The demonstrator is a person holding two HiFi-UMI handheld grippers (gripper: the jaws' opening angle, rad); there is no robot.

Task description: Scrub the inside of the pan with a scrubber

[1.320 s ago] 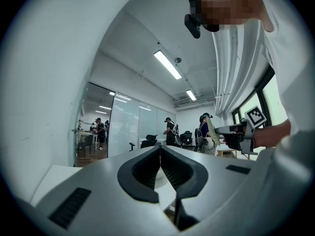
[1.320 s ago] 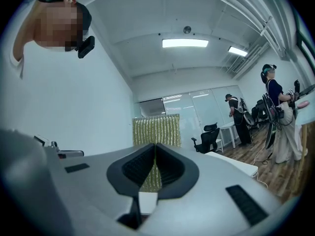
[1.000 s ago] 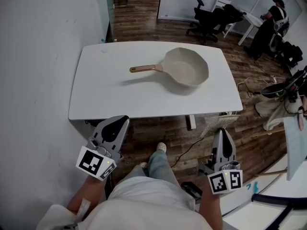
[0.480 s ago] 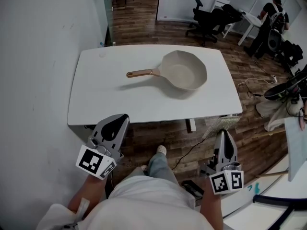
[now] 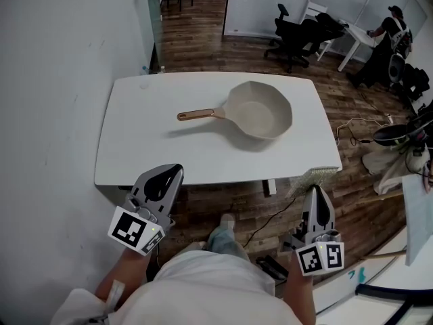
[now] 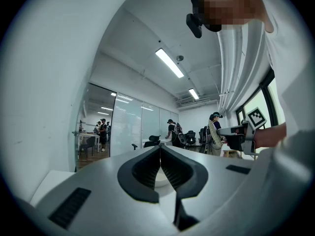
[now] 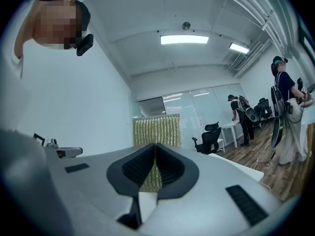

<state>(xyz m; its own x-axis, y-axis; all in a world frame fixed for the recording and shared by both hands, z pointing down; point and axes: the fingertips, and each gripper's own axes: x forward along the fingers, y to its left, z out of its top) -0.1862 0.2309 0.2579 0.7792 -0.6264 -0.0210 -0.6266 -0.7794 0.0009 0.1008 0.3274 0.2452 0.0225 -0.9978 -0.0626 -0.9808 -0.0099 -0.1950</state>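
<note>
- Head view: I see the cream pan (image 5: 260,110) lying open side up on the white table (image 5: 135,147), in the upper middle of the frame. Its brown handle (image 5: 196,115) points toward the frame's left.
- Both grippers sit low in the frame, on my side of the table's near edge and well apart from the pan. The left gripper (image 5: 172,172) is at lower left and the right gripper (image 5: 315,189) at lower right. A pale mesh scrubber (image 5: 312,177) sticks out past the right gripper's tips.
- Left gripper view: the jaws are pressed fully together with nothing between them.
- Right gripper view: the jaws are clamped on the golden mesh scrubber, which stands up above the jaw tips in the middle of the frame.
</note>
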